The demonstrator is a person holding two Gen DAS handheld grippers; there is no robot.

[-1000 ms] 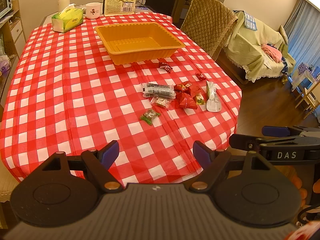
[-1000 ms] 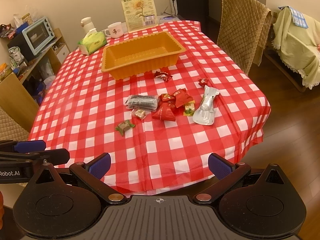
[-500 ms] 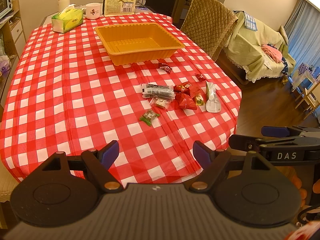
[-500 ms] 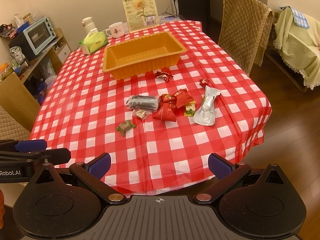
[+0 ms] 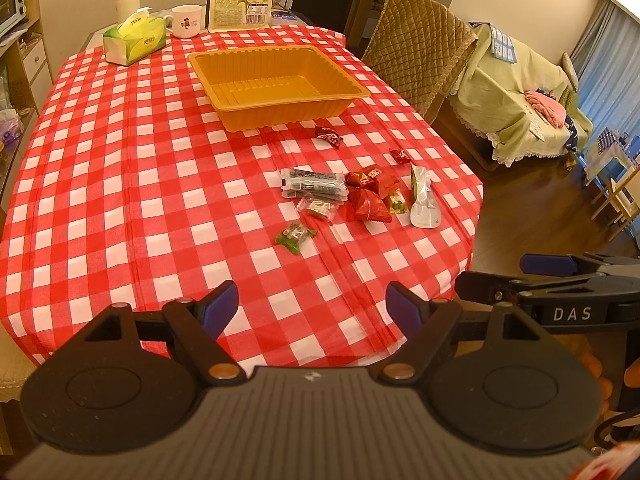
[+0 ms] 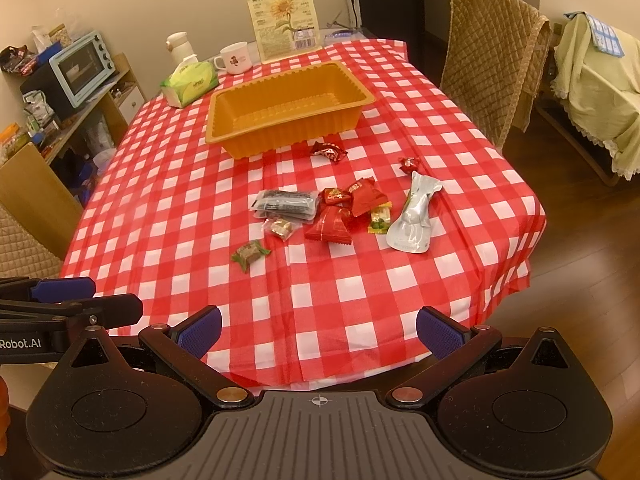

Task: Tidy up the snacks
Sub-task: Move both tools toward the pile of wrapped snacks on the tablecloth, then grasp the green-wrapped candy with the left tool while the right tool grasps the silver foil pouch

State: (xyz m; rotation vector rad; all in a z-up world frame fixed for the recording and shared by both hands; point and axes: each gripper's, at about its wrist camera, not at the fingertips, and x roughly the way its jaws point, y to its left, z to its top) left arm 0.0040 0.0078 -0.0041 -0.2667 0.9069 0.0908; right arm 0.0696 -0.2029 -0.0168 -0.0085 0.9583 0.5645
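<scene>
Snacks (image 6: 332, 208): all loose on checked tablecloth (image 5: 120, 200), near side of orange tray (image 5: 276, 84); tray empty, 0 sorted. Left gripper (image 5: 312, 308), right gripper (image 6: 318, 330): jaws wide, holding nothing.

Glossy plastic tray (image 5: 276, 108), foil pouch (image 5: 424, 200)

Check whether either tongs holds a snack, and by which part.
Nothing is held. The left tongs and right tongs are open and empty; the snacks lie on the table.
</scene>
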